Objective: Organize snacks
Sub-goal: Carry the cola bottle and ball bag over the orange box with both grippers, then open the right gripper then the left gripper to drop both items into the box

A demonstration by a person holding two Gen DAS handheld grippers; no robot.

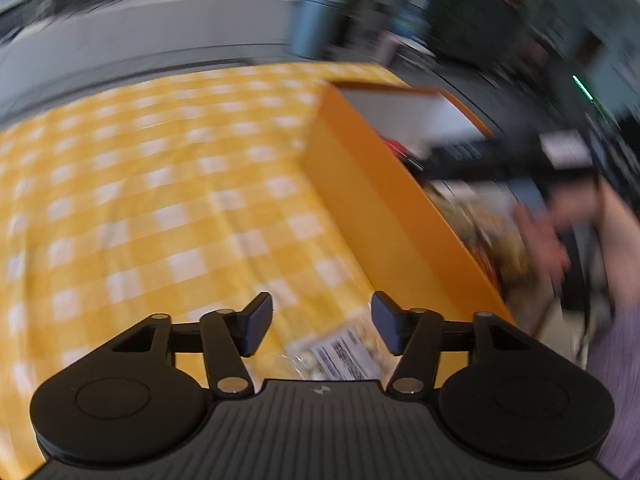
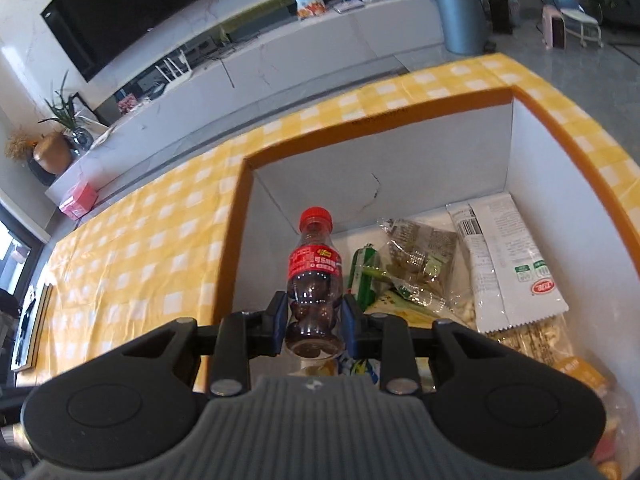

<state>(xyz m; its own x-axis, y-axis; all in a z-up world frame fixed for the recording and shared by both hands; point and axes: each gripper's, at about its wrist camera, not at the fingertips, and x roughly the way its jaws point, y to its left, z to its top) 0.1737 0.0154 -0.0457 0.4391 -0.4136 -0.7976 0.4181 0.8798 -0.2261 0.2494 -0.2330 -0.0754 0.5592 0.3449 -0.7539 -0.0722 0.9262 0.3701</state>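
Right wrist view: right gripper clamping small cola bottle low on the body, hanging over the orange box beside packets. Looking rigid, smooth, likely slippery, fairly light. Long axis running away from the camera, red cap pointing toward far wall. Left gripper spread, hovering above clear snack bag on checked cloth.

Left wrist view looks down beside the orange box, blurred; right wrist view peers straight into that box, close above.
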